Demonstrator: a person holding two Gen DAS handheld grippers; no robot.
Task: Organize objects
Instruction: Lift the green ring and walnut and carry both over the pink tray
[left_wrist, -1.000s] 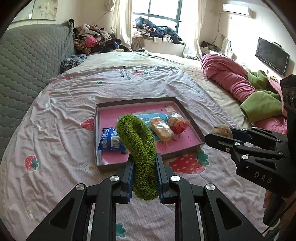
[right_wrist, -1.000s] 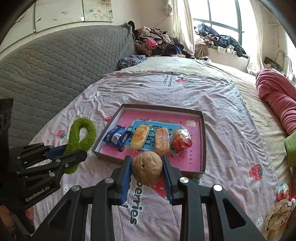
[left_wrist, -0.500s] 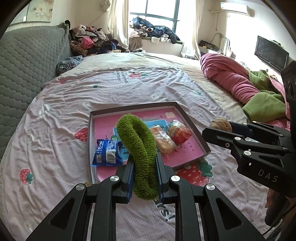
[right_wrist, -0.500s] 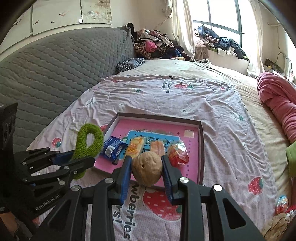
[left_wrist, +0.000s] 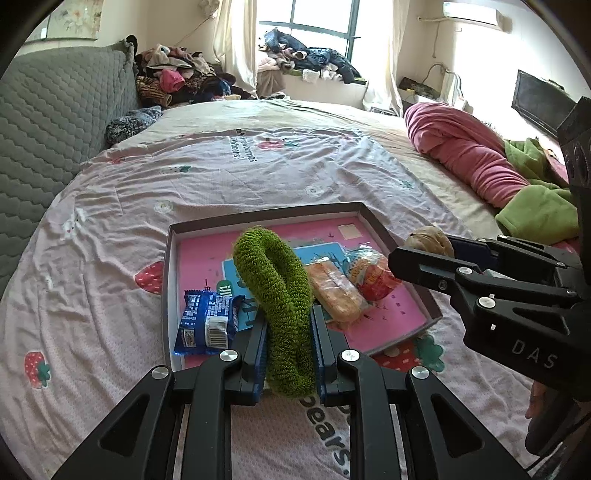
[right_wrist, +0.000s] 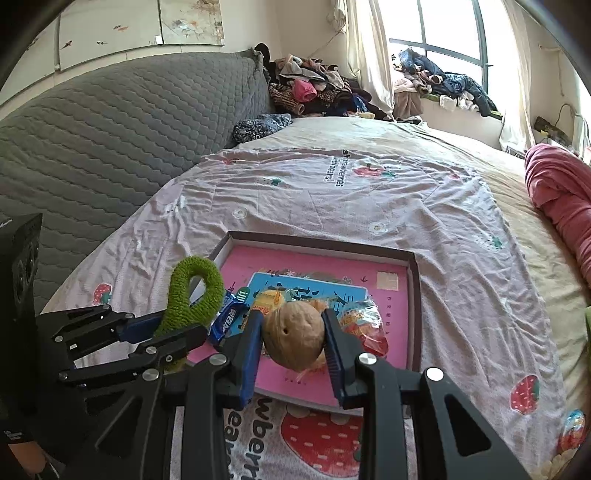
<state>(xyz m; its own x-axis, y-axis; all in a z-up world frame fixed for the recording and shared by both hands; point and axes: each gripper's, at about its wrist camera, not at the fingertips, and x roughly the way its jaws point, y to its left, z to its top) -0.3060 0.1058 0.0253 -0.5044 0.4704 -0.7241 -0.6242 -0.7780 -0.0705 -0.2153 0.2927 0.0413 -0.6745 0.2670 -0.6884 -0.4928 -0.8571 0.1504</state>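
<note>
Tray (left_wrist: 373, 218) on the bed holds a blue packet (left_wrist: 207, 321) and wrapped snacks (left_wrist: 336, 291); above it, left tool (left_wrist: 289, 332) pinches a green loop (left_wrist: 280, 288), right tool (right_wrist: 293, 339) a walnut (right_wrist: 293, 336).

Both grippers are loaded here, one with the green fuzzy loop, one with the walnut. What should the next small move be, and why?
Probably ease the right gripper forward and down, then release the walnut into the tray. The walnut is clamped just above the tray's near edge, with bare pink floor below it. The left gripper holds the green loop by the blue packet and could follow.
</note>
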